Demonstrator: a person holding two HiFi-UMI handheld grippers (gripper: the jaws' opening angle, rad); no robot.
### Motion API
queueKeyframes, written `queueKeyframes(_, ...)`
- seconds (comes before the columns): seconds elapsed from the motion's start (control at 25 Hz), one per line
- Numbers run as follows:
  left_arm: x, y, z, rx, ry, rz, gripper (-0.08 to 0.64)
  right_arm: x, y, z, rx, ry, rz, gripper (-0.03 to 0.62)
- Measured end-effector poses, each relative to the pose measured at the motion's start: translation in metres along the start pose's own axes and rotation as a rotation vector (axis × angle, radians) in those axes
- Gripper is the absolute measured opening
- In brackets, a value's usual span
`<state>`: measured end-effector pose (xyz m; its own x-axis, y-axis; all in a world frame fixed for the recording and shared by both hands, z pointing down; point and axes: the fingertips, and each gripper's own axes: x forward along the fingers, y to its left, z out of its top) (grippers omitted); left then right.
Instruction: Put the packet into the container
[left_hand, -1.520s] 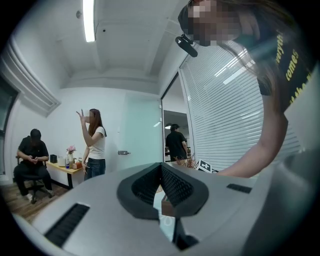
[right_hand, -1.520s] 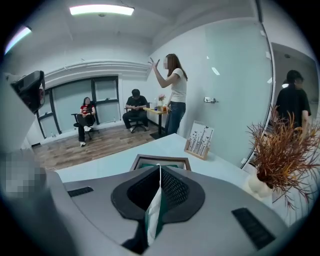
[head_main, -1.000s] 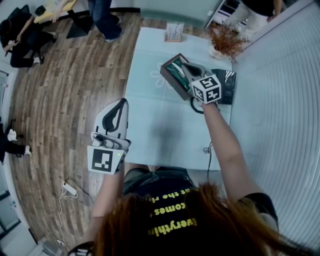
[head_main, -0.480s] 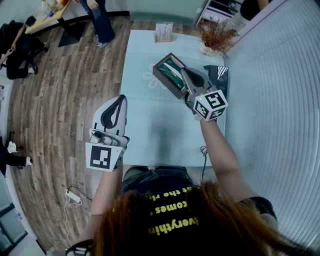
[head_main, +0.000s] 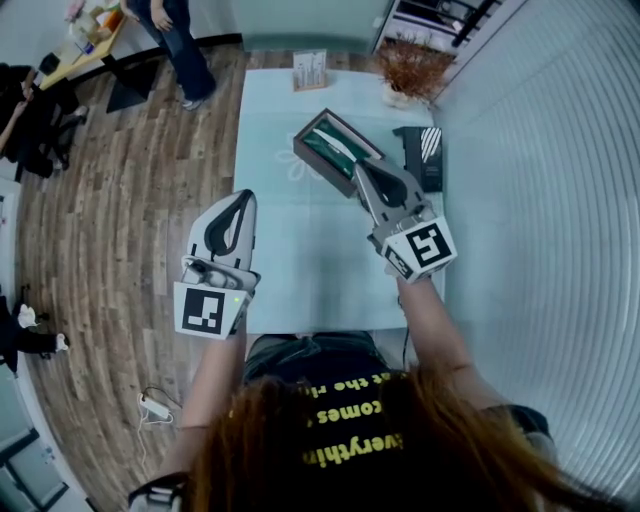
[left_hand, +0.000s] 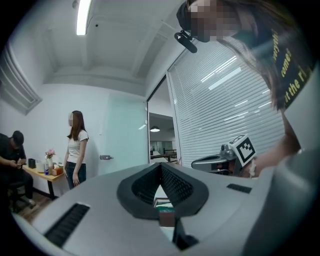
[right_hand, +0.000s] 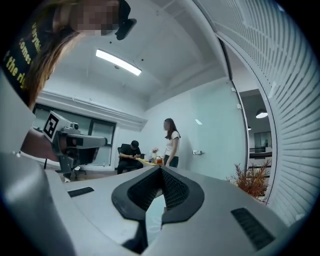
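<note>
Head view: both tools hang above the pale table (head_main: 290, 262), and neither one touches anything.
Left gripper (head_main: 240, 199): jaws closed tip to tip with nothing in them. It sits out at the table's left edge, well apart from the box.
Right gripper (head_main: 358, 167): also pinched shut and empty, its tips just beside the near corner of the container (head_main: 318, 168).
Packet (head_main: 328, 146): green with a pale strip along one side, lying lengthwise inside the container. It looks to be down below the rim.
Container look: an open brown box set askew on the far half of the table, near a black carton (head_main: 420, 158).
Step in hand: the drop looks made to me, so what remains is getting clear.
Doing it well: lift the right tool away high and straight, off that near wall. The box looks light and a nudge could skid it. Glance in and check that no packet corner rides up on the rim.
</note>
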<state>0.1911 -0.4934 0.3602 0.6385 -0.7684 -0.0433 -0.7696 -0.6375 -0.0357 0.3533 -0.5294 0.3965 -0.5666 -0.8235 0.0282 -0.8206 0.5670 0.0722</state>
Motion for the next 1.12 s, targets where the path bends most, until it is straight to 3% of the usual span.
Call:
queueKeyframes(0.36,0.0,-0.012,0.002,0.007,-0.015,-0.038,0.002,-0.029,0.015,0.023,0.112,-0.065,-0.036,0.023)
queueKeyframes(1.12,0.008,-0.028,0.004,-0.011,-0.027,-0.096,0.002,-0.049,0.022,0.04,0.143,-0.094,-0.068,0.023)
